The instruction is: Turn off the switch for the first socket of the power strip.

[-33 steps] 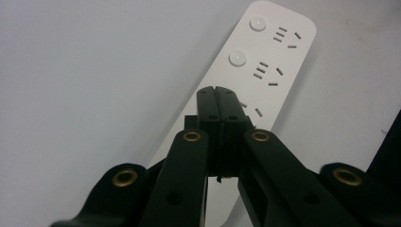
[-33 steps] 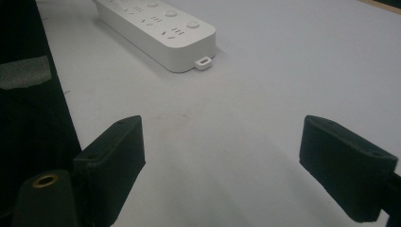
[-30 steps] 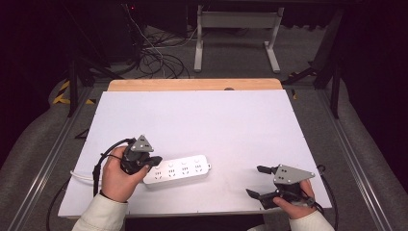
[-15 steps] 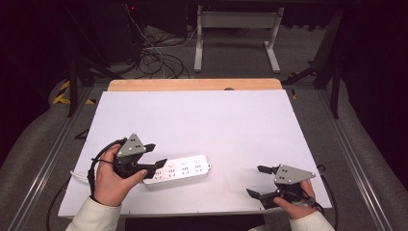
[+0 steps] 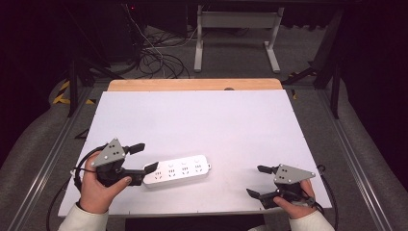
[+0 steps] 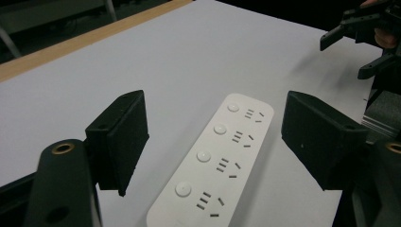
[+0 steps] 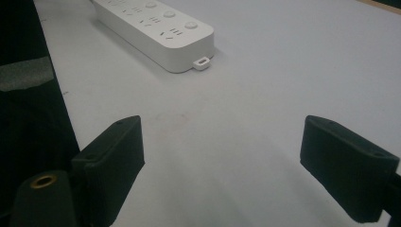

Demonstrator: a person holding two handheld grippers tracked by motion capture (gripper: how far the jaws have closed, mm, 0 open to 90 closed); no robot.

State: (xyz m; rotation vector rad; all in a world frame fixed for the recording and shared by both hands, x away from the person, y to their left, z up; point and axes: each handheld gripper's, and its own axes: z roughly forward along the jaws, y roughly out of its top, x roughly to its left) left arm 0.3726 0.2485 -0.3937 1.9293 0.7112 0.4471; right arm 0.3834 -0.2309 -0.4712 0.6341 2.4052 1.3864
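White power strip shows four buttons between the spread left tool; right tool gapes.

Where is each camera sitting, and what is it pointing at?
High view: sits above the person's side, looking forward and down on the white table; both hands show, holding the left gripper and right gripper.
Left gripper view: rides the left gripper, looking along its open jaws at the power strip; the right gripper shows farther off.
Right gripper view: rides the right gripper, looking over the table between open jaws.
Shared: all three views show the power strip.
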